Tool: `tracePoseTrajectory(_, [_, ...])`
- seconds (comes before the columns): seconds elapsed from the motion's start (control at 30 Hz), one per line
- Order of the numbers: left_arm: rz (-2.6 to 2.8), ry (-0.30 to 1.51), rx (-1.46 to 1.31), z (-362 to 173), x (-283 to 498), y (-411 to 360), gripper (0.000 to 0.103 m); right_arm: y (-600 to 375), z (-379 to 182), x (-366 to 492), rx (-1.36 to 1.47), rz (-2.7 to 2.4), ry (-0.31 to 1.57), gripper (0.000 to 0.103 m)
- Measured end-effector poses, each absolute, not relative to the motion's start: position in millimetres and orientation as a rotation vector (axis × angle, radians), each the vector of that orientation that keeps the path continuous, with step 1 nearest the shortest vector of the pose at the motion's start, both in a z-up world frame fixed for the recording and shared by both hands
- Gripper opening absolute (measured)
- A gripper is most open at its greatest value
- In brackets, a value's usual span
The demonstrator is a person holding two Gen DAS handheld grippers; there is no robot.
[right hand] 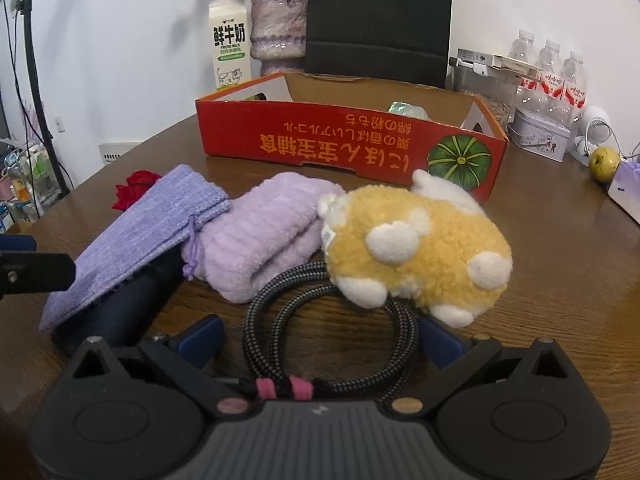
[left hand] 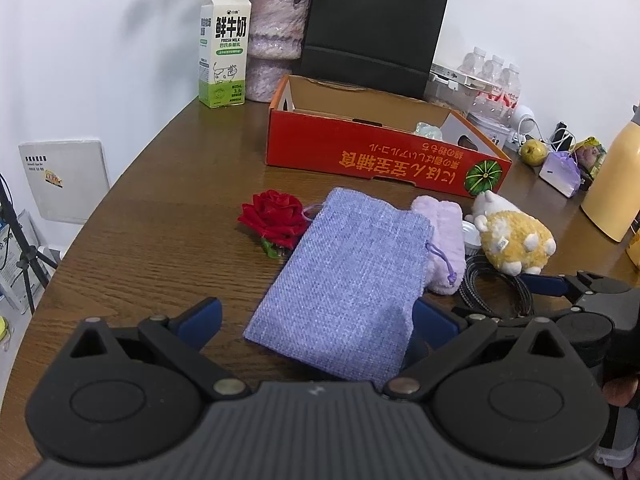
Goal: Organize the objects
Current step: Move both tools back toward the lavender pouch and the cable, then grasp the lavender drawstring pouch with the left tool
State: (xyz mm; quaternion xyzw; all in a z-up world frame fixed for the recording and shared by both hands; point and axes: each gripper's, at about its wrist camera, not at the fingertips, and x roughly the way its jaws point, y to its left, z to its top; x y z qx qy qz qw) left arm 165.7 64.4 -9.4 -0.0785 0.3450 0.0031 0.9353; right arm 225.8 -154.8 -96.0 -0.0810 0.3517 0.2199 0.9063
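Left claw (left hand: 318, 322): fingers spread apart, low over the table (left hand: 160, 240). I see the near end of the lavender drawstring pouch (left hand: 348, 276) lying between them; its right edge drapes over my right-side finger (left hand: 434, 322), the left-side finger is apart from it. Not clamped.

Right claw (right hand: 320, 336): fingers spread too, nothing gripped. The coiled braided cable (right hand: 332, 328) sits between the fingers, with its pink-strapped end right at the claw body. From the left wrist camera the right claw (left hand: 576, 284) shows just to the right, near that cable (left hand: 496, 288).

Outward from there:
- Yellow-and-white plush toy (right hand: 416, 248) resting on the far side of the coil, touching it.
- Folded pale purple fleece cloth (right hand: 260, 236) between pouch and plush, touching both; the pouch's cord hangs over it.
- Red rose (left hand: 276, 216) just left of the pouch's far end.
- Open red cardboard box (right hand: 352, 148) behind everything, one small pale item inside; can't tell what it is.

Back of the table: milk carton (left hand: 224, 48), vase (left hand: 276, 40), black paper bag (left hand: 372, 28).
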Motion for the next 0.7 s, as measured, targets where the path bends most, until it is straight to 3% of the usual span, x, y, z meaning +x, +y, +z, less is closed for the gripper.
tracePoseTrajectory(0.1, [0.008, 0.708, -0.158, -10, 164, 63, 0.103, -158, -95, 222, -0.165, 0.466, 0.706, 0.09])
tracePoseTrajectory(0.7, [-0.09, 0.749, -0.147, -21, 202, 52, 0.103, -189, -95, 200, -0.174, 0.536, 0.665, 0.09])
